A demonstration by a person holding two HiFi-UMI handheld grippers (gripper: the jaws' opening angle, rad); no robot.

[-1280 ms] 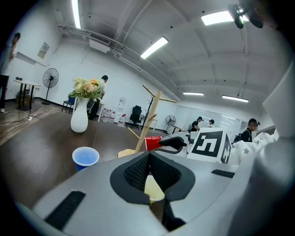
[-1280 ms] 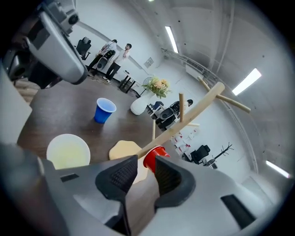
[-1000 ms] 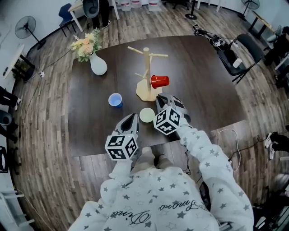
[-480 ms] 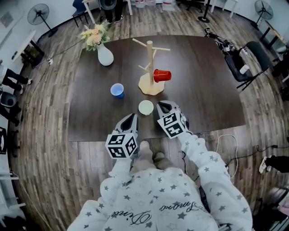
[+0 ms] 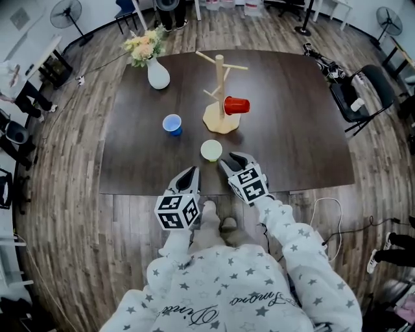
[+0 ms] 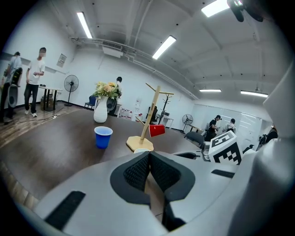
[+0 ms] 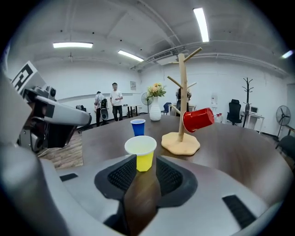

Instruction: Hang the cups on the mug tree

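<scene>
The wooden mug tree [image 5: 220,91] stands mid-table, with a red cup [image 5: 236,105] hanging on a low peg. A blue cup [image 5: 172,124] sits upright to its left. A yellow cup [image 5: 211,150] stands nearer me. My right gripper [image 5: 229,161] is just behind and right of the yellow cup. Its jaws have just been opening, and in the right gripper view the yellow cup [image 7: 141,154] stands at the tips of that gripper [image 7: 141,177], untouched by the pads. My left gripper [image 5: 189,176] hovers at the near table edge, and in the left gripper view this gripper [image 6: 150,157] is shut on nothing.
A white vase with flowers [image 5: 157,72] stands at the table's far left. The dark table [image 5: 292,130] ends just under both grippers. Chairs [image 5: 360,97] and cables lie to the right, a fan [image 5: 68,13] at the far left. People stand in the background [image 6: 34,80].
The right gripper has drawn back from beside the tree base to just behind the yellow cup and has rolled. The left gripper has slid back toward the near edge.
</scene>
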